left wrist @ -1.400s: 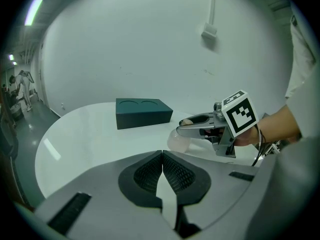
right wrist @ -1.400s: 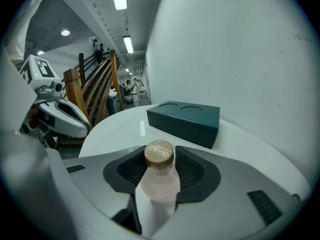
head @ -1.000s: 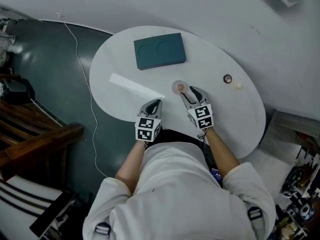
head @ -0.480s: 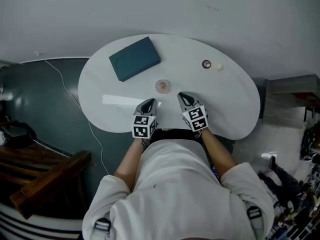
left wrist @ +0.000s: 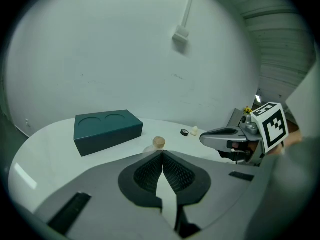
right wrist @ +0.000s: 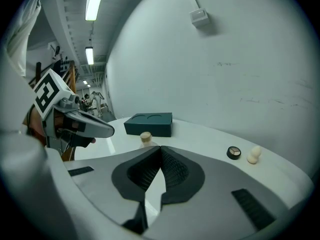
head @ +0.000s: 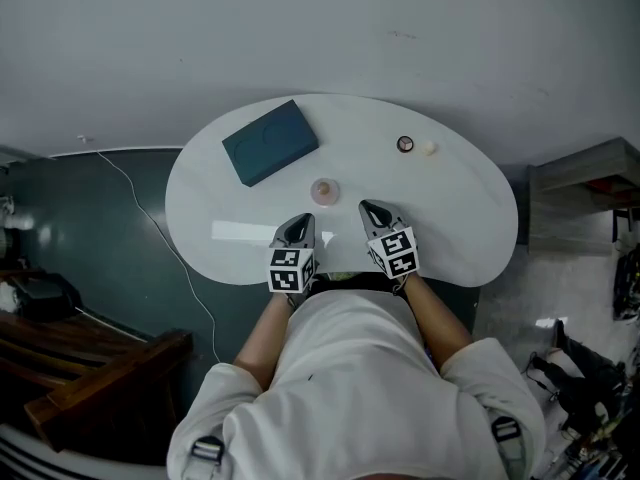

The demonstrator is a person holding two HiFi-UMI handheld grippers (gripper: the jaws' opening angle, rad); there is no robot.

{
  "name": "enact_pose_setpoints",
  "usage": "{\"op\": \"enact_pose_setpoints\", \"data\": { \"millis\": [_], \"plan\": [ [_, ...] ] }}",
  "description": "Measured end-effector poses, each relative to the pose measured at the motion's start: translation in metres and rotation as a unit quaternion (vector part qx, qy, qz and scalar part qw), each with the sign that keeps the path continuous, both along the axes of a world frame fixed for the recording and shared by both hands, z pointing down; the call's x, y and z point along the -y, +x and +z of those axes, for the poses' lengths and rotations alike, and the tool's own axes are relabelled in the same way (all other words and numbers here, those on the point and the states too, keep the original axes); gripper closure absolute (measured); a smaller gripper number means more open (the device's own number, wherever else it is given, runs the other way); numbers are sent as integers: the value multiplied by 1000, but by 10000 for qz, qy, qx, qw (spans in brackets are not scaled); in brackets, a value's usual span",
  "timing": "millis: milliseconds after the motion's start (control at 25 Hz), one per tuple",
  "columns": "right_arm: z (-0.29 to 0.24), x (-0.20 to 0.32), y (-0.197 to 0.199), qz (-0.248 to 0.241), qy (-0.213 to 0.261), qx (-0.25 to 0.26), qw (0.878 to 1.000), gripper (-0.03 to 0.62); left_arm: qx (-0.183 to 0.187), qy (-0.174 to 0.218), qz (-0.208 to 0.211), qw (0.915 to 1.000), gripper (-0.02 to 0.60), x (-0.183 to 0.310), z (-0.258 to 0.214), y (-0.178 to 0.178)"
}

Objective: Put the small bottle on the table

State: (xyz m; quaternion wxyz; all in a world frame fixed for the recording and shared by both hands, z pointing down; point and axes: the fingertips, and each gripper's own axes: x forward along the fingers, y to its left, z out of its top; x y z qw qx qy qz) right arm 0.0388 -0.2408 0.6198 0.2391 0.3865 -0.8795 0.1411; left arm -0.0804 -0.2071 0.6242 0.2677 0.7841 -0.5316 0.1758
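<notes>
On top of the oval white table (head: 470,218), the dark green-blue box (head: 270,143) is the biggest thing. The head view shows the whole table from above, smooth and shiny with a curved edge. The two gripper views show only part of the table. They also show the white wall (right wrist: 240,59) behind the box, and two round dents in the box's flat lid.

The left gripper (left wrist: 161,153) and the right gripper (right wrist: 160,149) are held at the table's near edge, well apart from the box. Each has its black ribbed pads pressed together with nothing between them. Each gripper view shows the other gripper from the side, with its black-and-white cube.

The small bottle (head: 325,190) stands on the table near the box, between the box and the grippers, and touches none of them. It stands straight up, with its long side up and down and its stubby cork on top. Its body looks clear.

Far to the right of the box lie a tiny round black thing (head: 405,144) and a tiny cream lump (head: 430,149), just beside each other.
</notes>
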Motion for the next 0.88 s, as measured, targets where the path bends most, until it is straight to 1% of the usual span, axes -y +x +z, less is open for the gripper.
{"op": "enact_pose_setpoints", "data": {
  "millis": [200, 400, 600, 800, 880],
  "plan": [
    [-43, 4, 1, 185, 377, 280, 9987, 597, -80, 328, -82, 9994, 561, 3, -31, 0],
    [-99, 10, -2, 202, 859, 525, 9947, 597, -154, 875, -124, 9960, 561, 14, -80, 1],
    [-143, 10, -1, 230, 1276, 718, 9890, 597, -211, 1494, -280, 9882, 561, 20, -131, 1],
    [-179, 13, 6, 345, 1667, 791, 9822, 597, 87, 2078, -209, 9779, 561, 23, -176, 5],
    [-190, 13, 9, 365, 1789, 805, 9799, 597, 158, 2228, -210, 9745, 561, 23, -187, 7]
  ]
}}
